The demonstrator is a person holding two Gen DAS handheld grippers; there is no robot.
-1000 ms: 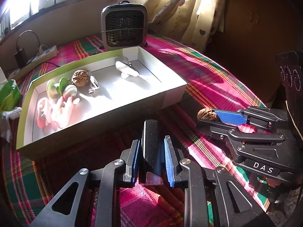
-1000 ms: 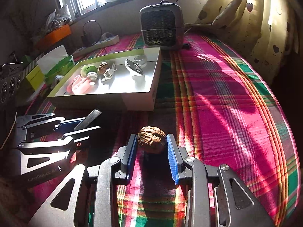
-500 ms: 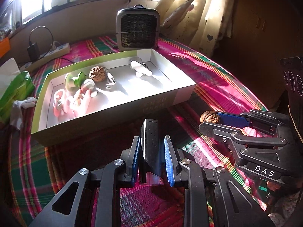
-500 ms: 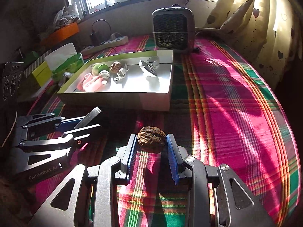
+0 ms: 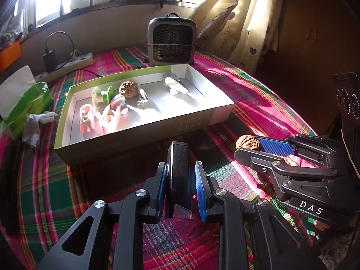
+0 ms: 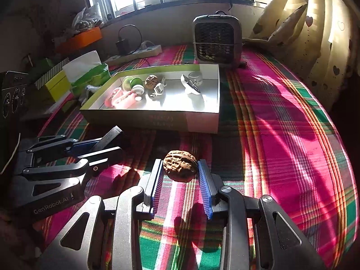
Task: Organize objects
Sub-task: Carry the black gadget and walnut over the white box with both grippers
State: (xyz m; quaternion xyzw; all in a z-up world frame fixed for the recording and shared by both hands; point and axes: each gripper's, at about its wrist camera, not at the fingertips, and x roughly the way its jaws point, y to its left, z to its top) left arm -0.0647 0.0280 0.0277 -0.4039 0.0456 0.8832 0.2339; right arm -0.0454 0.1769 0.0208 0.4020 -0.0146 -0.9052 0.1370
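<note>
Blue pads, left gripper: jaws clamped on flat black rectangular block, held upright on edge, above plaid cloth.
Blue pads, right gripper: jaws narrowly apart, closed on held walnut; wrinkled brown shell, clear of cloth.
Walnuts: two; second walnut inside box.
Box: shallow cardboard tray, green outside, white inside, ahead of both grippers.
Box contents: green spool, pink plastic pieces, white clip, small white connector.
Behind box: grey mesh-front fan, one.
Left of box: green tissue pack, one.
</note>
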